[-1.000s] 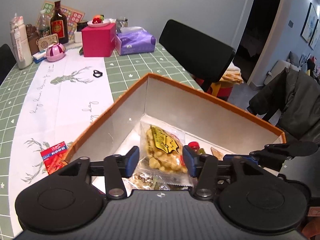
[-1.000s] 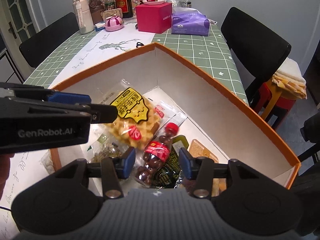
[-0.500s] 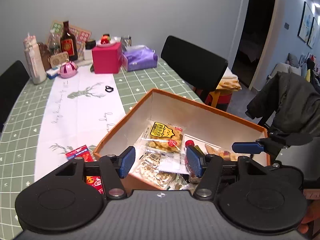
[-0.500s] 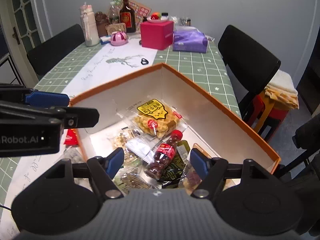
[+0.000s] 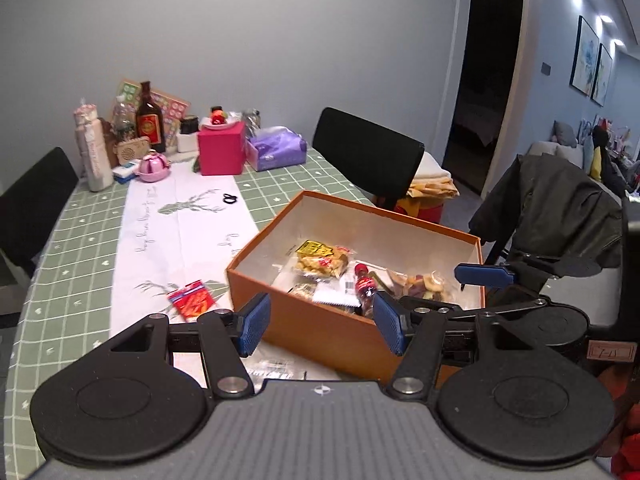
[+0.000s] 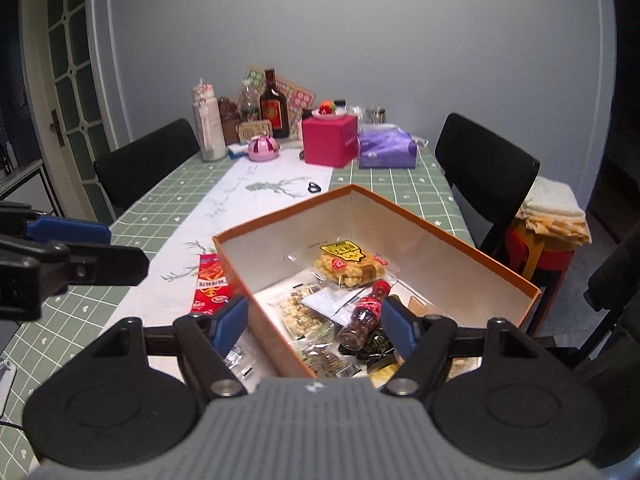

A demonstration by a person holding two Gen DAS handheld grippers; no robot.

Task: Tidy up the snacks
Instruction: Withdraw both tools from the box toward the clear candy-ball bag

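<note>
An open orange box [image 5: 288, 316] [image 6: 436, 252] sits on the table's right side and holds several snacks. Among them are a yellow-labelled bag of puffs [image 5: 320, 262] [image 6: 348, 264] and a small red-capped bottle of brown candies [image 5: 364, 286] [image 6: 362, 314]. A red snack packet [image 5: 191, 300] [image 6: 212, 284] lies on the white runner left of the box. A clear packet [image 6: 236, 356] lies by the box's near corner. My left gripper [image 5: 322, 328] and my right gripper [image 6: 314, 324] hover above and before the box, both open with nothing between the fingers.
A pink box [image 6: 328, 140], a purple tissue pack [image 6: 386, 148], bottles [image 6: 274, 106] and jars crowd the far end of the table. A black clip [image 6: 315, 188] lies on the runner. Black chairs [image 6: 484, 176] stand around; a jacket [image 5: 552, 204] hangs at right.
Both grippers have pulled back and up out of the box, so the whole box and more table show. The right jaws have spread wider.
</note>
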